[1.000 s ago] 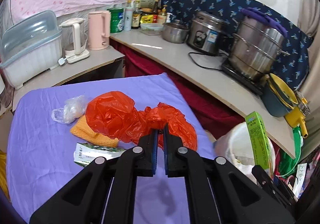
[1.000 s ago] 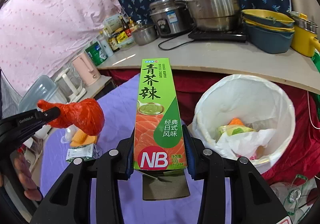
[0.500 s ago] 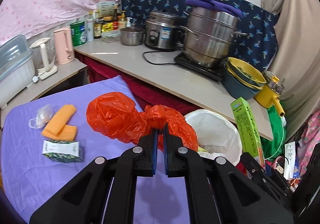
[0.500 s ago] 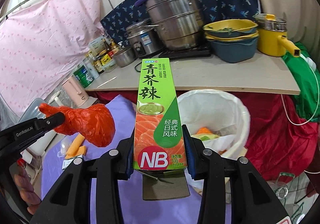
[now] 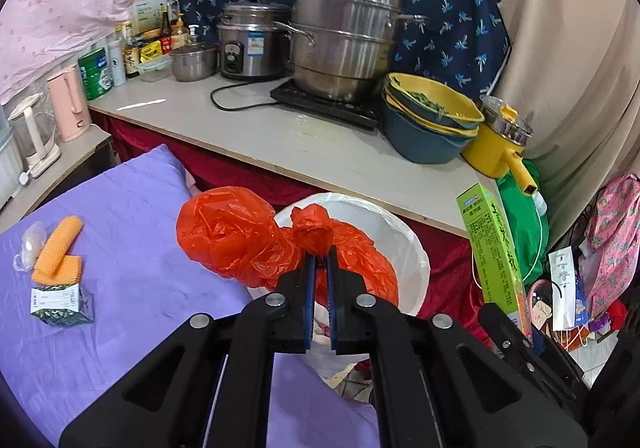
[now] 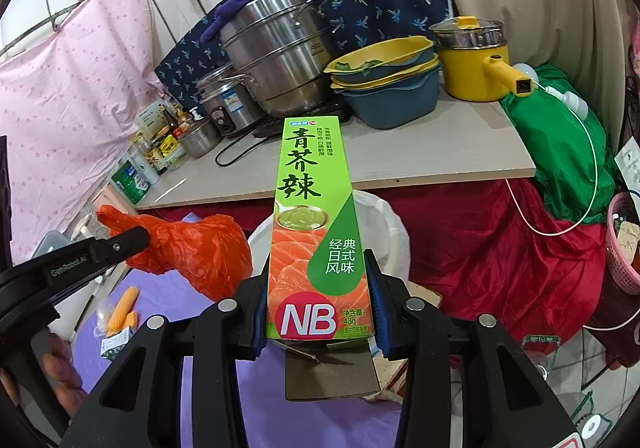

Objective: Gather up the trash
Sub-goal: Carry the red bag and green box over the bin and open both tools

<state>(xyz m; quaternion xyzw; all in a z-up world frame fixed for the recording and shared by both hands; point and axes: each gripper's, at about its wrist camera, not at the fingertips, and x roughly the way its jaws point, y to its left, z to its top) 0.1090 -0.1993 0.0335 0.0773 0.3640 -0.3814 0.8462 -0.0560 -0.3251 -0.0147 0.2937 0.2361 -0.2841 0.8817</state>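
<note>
The red bag [image 5: 240,236], pinched tight in the left gripper [image 5: 319,268], has moved from over the purple table [image 5: 132,248] to over the white bin [image 5: 404,248]. The green box [image 6: 312,236], squeezed in the right gripper [image 6: 318,300], came along too. Both look ready to drop.

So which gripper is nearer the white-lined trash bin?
Left. The left gripper holds the orange bag over the trash bin; the right gripper, holding the green box, sits just short.
</note>
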